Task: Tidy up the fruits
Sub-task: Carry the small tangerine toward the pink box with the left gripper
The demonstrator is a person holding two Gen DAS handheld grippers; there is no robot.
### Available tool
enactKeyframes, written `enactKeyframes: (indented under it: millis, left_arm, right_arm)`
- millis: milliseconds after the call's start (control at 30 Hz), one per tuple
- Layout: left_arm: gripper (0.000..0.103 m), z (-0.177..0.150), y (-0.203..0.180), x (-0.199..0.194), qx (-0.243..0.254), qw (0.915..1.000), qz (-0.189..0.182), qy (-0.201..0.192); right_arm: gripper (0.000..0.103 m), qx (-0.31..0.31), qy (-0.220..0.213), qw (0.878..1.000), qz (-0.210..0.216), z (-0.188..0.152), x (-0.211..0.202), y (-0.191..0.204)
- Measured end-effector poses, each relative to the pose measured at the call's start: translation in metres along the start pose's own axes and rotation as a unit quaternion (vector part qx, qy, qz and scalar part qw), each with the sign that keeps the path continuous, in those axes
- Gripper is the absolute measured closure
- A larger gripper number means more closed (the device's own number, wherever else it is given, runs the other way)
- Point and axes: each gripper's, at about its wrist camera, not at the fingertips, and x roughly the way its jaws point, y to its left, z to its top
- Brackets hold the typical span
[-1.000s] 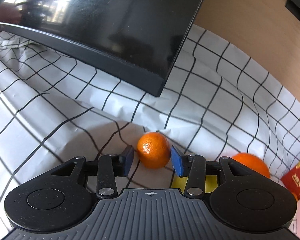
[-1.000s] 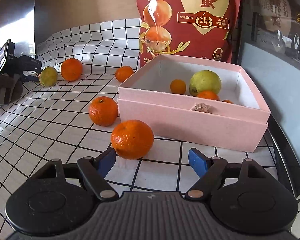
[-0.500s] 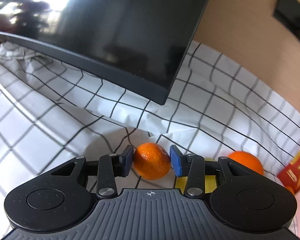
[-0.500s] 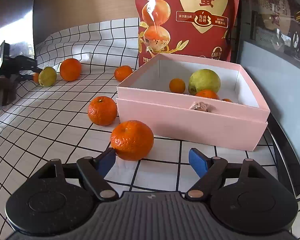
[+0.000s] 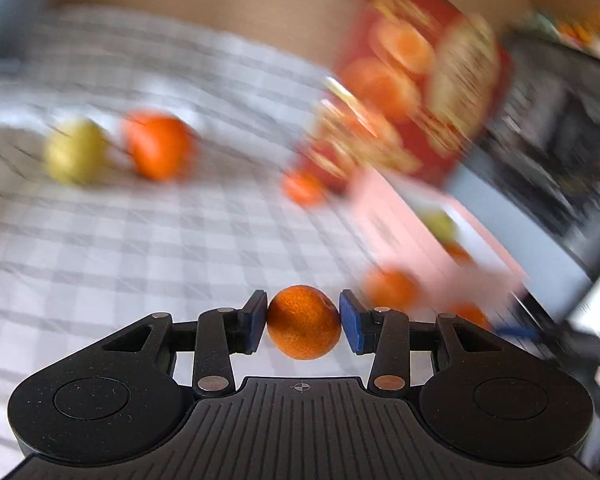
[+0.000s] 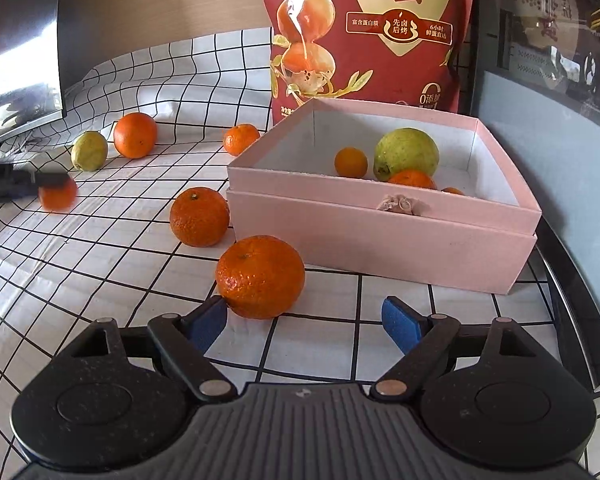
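Observation:
My left gripper [image 5: 303, 322] is shut on a small mandarin [image 5: 304, 322] and holds it above the checked cloth; the view behind is motion-blurred. In the right wrist view that gripper and its mandarin [image 6: 58, 196] show blurred at the far left. My right gripper [image 6: 305, 320] is open, low over the cloth, with a large mandarin [image 6: 260, 276] just ahead of its left finger. The pink box [image 6: 380, 236] holds a green guava [image 6: 406, 152] and several small oranges. Loose on the cloth lie another mandarin [image 6: 199, 216], an orange [image 6: 135, 135], a lime [image 6: 89, 151] and a small mandarin [image 6: 241, 139].
A tall red snack bag [image 6: 364, 28] stands behind the box. A dark monitor [image 6: 20, 52] sits at the back left. A dark cabinet with a grey panel [image 6: 548, 132] borders the right side. The checked cloth [image 6: 80, 264] covers the table.
My left gripper closed on the small mandarin near the monitor, lifted it and swung right toward the box. The right gripper stayed nearly still.

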Motion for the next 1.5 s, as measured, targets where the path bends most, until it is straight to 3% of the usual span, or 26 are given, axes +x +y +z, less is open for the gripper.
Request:
enactKeyframes:
  millis: [67,167,233,400,533,667,867,1033,1333,1500]
  left_arm:
    - [0.058,-0.015,-0.024,0.013,0.019,0.9995,-0.008,0.022]
    - [0.058,-0.025,-0.054,0.013,0.077,0.9964,0.036,0.0]
    - [0.058,-0.027,-0.056,0.014,0.065,0.9977,0.021,0.003]
    - [0.057,-0.029,-0.058,0.018,0.07,0.9972,0.024,-0.009]
    - [0.052,-0.029,-0.05,0.024,0.042,0.999,0.003,0.015]
    - [0.057,-0.028,-0.056,0.026,0.051,0.9986,0.017,0.004]
    - [0.058,-0.031,-0.067,0.024,0.068,0.9965,0.047,0.002]
    - [0.058,-0.047,-0.078,0.014,0.059,0.9981,0.017,0.002]
    - [0.058,-0.054,-0.087,0.018,0.061,0.9974,0.037,-0.012]
    - [0.058,-0.054,-0.082,0.016,0.043,0.9986,0.025,-0.014]
  right_arm:
    - [0.018,0.0,0.001,1.0,0.001,0.0,0.0,0.0]
    - [0.018,0.004,0.007,1.0,0.006,0.0,0.002,-0.001]
    - [0.018,0.007,0.013,1.0,0.01,0.001,0.004,-0.003]
    - [0.018,0.012,0.015,1.0,0.013,0.0,0.004,-0.004]
    - [0.018,0.009,0.017,1.0,0.011,0.0,0.005,-0.002]
    - [0.018,0.008,0.017,1.0,0.01,0.0,0.005,-0.002]
    - [0.018,0.01,0.016,1.0,0.011,0.0,0.004,-0.003]
    - [0.018,0.011,0.016,1.0,0.012,0.001,0.004,-0.003]
    - [0.018,0.008,0.017,1.0,0.01,0.001,0.004,-0.003]
    - [0.017,0.003,0.019,1.0,0.004,0.001,0.006,-0.001]
